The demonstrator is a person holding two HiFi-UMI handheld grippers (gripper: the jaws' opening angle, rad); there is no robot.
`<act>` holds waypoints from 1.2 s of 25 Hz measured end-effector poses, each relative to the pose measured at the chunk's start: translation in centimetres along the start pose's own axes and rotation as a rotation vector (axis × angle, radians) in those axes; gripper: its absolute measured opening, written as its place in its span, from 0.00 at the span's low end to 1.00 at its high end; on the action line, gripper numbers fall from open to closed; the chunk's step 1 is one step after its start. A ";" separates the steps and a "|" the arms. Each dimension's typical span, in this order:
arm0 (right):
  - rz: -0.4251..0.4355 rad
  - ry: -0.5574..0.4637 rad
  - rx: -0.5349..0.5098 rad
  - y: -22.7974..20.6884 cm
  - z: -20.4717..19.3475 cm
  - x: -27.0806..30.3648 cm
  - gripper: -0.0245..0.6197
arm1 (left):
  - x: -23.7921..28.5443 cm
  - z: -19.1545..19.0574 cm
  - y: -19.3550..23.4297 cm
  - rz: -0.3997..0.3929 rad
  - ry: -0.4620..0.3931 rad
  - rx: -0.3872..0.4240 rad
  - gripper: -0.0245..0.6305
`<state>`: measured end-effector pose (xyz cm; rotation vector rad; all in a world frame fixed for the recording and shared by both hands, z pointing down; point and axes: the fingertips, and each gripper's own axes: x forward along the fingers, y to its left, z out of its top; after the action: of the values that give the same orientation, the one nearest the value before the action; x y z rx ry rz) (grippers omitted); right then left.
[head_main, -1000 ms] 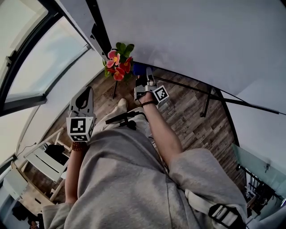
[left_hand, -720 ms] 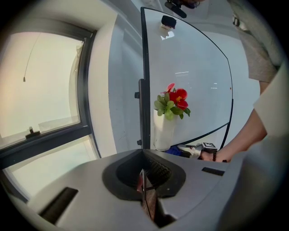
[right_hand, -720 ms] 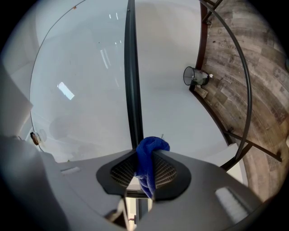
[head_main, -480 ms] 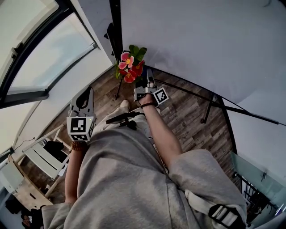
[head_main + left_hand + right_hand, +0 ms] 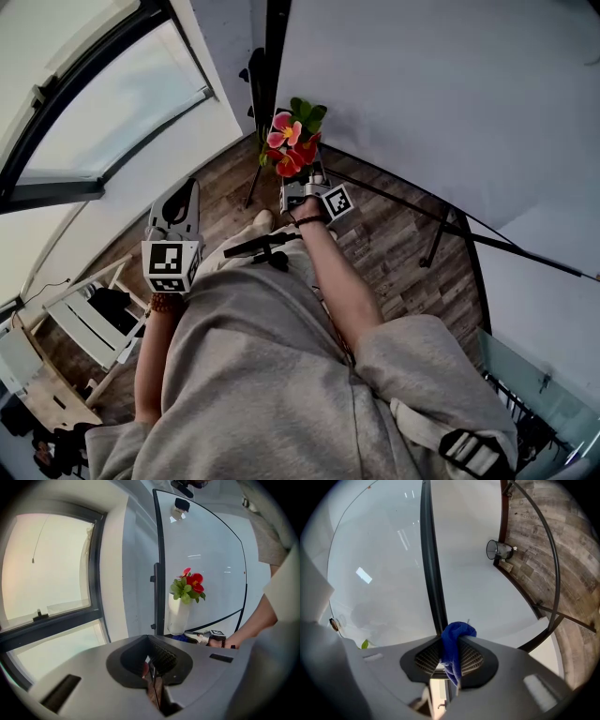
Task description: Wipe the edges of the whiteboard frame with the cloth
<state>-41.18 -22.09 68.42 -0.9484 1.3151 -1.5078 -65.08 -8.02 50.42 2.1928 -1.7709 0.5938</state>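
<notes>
In the right gripper view my right gripper (image 5: pixel 451 660) is shut on a bunched blue cloth (image 5: pixel 457 637), which meets the black frame (image 5: pixel 431 573) of the whiteboard (image 5: pixel 379 550). The head view shows that gripper (image 5: pixel 307 183) held out ahead, just below a bunch of red and pink flowers (image 5: pixel 292 142) at the board's lower left corner. My left gripper (image 5: pixel 180 199) hangs back at the left, away from the board. Its jaws (image 5: pixel 153 679) are shut with nothing between them. From the left gripper view the flowers stand in a white vase (image 5: pixel 179 617) before the whiteboard (image 5: pixel 211 564).
A large window (image 5: pixel 103 103) fills the left wall. Black stand legs (image 5: pixel 436 234) cross the wooden floor (image 5: pixel 394 258) under the board. A white slatted rack (image 5: pixel 89 328) stands at the lower left. A small round lamp-like object (image 5: pixel 498 550) sits on the floor by the wall.
The head view has swung, so the board's frame and flowers sit further right and higher. The right gripper stays under the flowers with the cloth. The left gripper has hardly moved.
</notes>
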 end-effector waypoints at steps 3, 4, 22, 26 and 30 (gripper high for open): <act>0.006 0.013 -0.002 0.1 -0.4 0.4 0.19 | 0.0 0.0 0.0 0.000 -0.004 -0.001 0.05; 0.009 0.020 -0.001 0.2 -0.7 0.5 0.19 | -0.1 0.0 0.1 0.004 -0.005 -0.002 0.05; -0.009 0.144 0.000 -0.9 -5.7 3.0 0.19 | -3.0 -0.8 3.1 0.119 -0.015 -0.048 0.05; -0.001 0.181 -0.029 -0.9 -6.1 3.0 0.19 | -3.5 -1.0 3.3 0.127 -0.013 -0.055 0.05; -0.013 0.443 -0.215 -0.5 -9.2 2.9 0.19 | -3.5 -1.1 2.9 0.118 -0.015 -0.059 0.05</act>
<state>-50.82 -22.07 67.62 -0.7769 1.8182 -1.6716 -68.69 -5.19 49.62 2.0705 -1.9115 0.5443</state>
